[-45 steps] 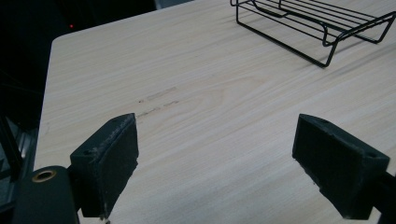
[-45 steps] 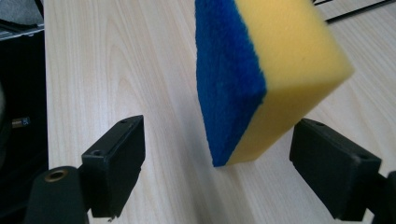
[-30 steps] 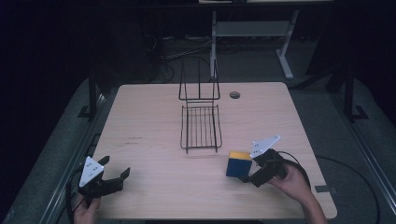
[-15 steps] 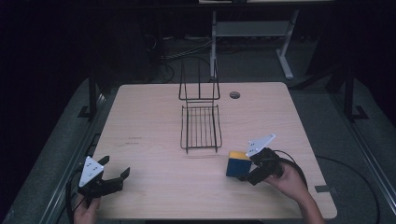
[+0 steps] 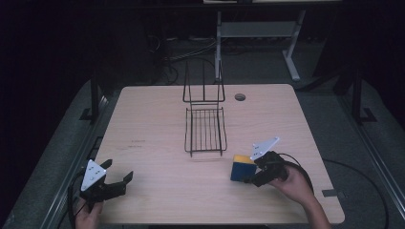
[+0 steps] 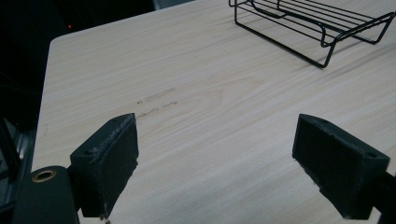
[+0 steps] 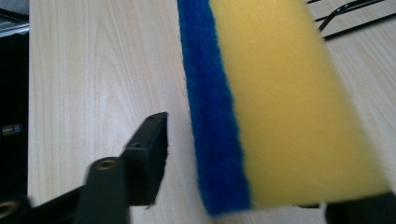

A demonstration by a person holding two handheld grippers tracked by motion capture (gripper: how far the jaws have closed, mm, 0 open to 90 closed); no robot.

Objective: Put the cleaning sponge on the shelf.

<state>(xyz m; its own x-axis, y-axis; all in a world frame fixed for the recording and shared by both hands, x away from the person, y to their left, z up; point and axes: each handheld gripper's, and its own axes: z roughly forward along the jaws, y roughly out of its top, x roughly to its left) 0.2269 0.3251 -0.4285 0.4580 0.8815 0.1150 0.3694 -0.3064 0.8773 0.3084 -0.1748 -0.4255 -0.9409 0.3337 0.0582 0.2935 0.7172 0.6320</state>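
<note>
A sponge [image 5: 242,167], yellow with a blue scouring face, stands on edge on the wooden table [image 5: 157,124] near its front right. My right gripper [image 5: 250,173] reaches around it from the right, and its jaws have just been closing with the sponge between them. In the right gripper view the sponge [image 7: 280,107] looms close, and a narrow gap remains between one finger [image 7: 147,158] and the blue face; the other finger is mostly hidden. My left gripper [image 5: 118,170] rests at the front left corner, open and empty, its fingers [image 6: 109,163] spread wide over bare wood.
A black wire rack [image 5: 205,129] with an upright back stands at the table's middle, also seen at the top of the left gripper view as the rack [image 6: 322,18]. A round cable hole [image 5: 240,97] lies behind it. Dark floor and a desk frame lie beyond.
The right gripper's jaws have drawn in around the sponge. Both hands and the sponge stay where they were.
</note>
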